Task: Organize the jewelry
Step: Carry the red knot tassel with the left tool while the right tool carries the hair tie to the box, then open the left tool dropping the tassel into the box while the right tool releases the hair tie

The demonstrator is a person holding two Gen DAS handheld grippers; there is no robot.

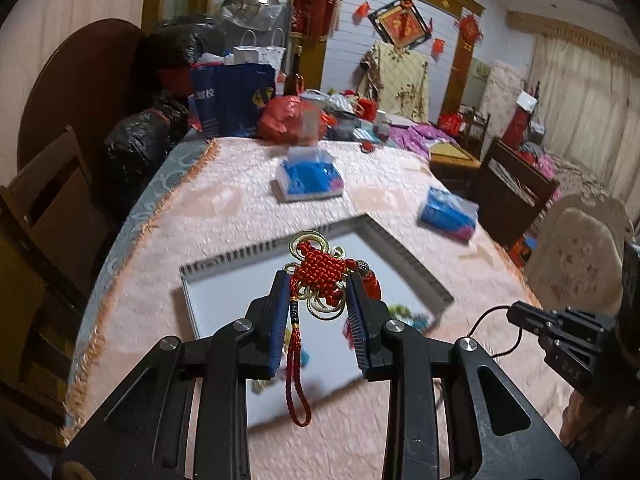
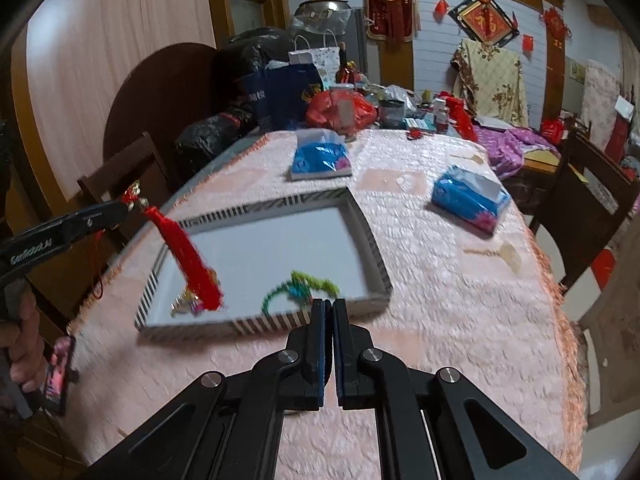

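- Pendant in mid-air: the left gripper [image 1: 320, 276] clamps a red Chinese-knot ornament [image 1: 323, 273] between its blue-padded fingers [image 1: 280, 320], held above a shallow tray [image 1: 404, 256] with a black-and-white striped rim.
- Gold-coloured loops ring the woven red knot; a thin red cord loop [image 1: 297, 392] dangles from it between the fingers, toward the camera.
- From the right wrist view, the same ornament's long red tassel [image 2: 188, 260] hangs at a slant from the left gripper's tip [image 2: 126, 204], its lower end over the tray's left part [image 2: 148, 300].
- The right gripper [image 2: 329, 304] hovers at the tray's near edge, its two jaws drawn almost together with only a sliver of gap and nothing between them.
- Inside the tray lie a green beaded piece [image 2: 304, 286] near the front rim and a small multicoloured trinket [image 2: 186, 306] toward the front left corner; both are blurred, so finer detail cannot be made out.
- The tray sits on a pink textured tablecloth [image 2: 440, 280] with an orange fringe.
- Two blue tissue packs rest on the cloth beyond the tray, one [image 2: 320, 158] directly behind it, the other [image 2: 472, 198] off to the right and well apart from it.
- Bags and bottles crowd the table's far end; red festive hangings decorate the back wall.
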